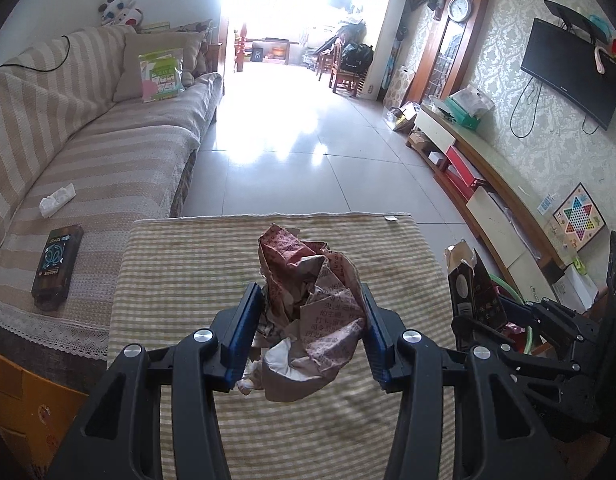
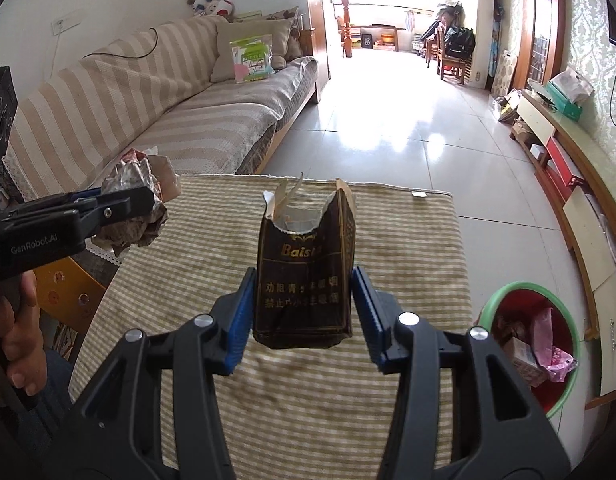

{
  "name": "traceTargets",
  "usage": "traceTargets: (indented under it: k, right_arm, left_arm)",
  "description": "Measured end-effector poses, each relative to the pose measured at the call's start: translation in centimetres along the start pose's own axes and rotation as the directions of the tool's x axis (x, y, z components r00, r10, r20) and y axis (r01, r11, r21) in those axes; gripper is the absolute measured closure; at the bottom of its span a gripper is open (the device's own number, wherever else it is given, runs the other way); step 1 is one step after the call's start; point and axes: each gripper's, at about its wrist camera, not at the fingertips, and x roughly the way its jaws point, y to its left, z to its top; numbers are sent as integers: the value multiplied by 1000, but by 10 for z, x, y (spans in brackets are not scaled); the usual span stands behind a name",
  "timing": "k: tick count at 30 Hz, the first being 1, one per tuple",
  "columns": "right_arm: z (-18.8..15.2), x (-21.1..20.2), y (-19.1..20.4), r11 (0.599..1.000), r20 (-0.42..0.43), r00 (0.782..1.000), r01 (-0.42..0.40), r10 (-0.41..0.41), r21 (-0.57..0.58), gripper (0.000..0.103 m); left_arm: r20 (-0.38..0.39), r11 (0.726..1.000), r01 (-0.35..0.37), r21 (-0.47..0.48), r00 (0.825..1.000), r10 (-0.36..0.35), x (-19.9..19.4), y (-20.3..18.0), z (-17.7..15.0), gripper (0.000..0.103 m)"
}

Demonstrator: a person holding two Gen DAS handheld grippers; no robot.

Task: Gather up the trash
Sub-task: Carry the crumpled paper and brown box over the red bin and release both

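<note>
Fingers of the left gripper (image 1: 309, 332) are clenched on a crumpled paper wrapper (image 1: 308, 312), red-printed and brown, which fills the gap between the blue pads and hangs clear above the striped cloth of the worktop (image 1: 188, 272). In this left wrist view the right gripper (image 1: 483, 320) shows at the right edge, holding the dark cigarette pack (image 1: 473, 292), and just behind it a green curve peeks out low down, probably the rim of the bin, though too little of it shows to be sure. From the right wrist view, the right gripper (image 2: 304, 300) grasps the torn-open cigarette pack (image 2: 306, 272) upright by its two narrow sides, long axis pointing away from the fingers, lifted off the worktop (image 2: 407, 248). The green-rimmed red waste bin (image 2: 507, 292) stands on the floor just beyond the worktop's right edge, low and to the right of these fingers, already holding other scraps. The left gripper (image 2: 148, 204) with its wrapper (image 2: 136, 196) sits far off at the left, across the whole worktop from the bin. So the right hand is plainly nearer the bin, and its drop looks like the shorter swing, right and down; the left must cross over.
</note>
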Motion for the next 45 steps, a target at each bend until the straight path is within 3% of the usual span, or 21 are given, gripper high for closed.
traceTargets:
  k: [15,25,45]
  right_arm:
    - [-31,-65,-84,987,37,997,62,-68,150,57]
    - [-40,-96,-142,966,72,993,77,-97,248,57]
    - [-72,-101,-259,901,32,984,147,-175,407,57]
  left_arm:
    - [-62,996,56,74,997,-51,-5,-79,-28,57]
    - [-90,988,88,125,993,-77,9,-123,-24,57]
    - [-162,939,231,255,968,-194,77,-256,-2,57]
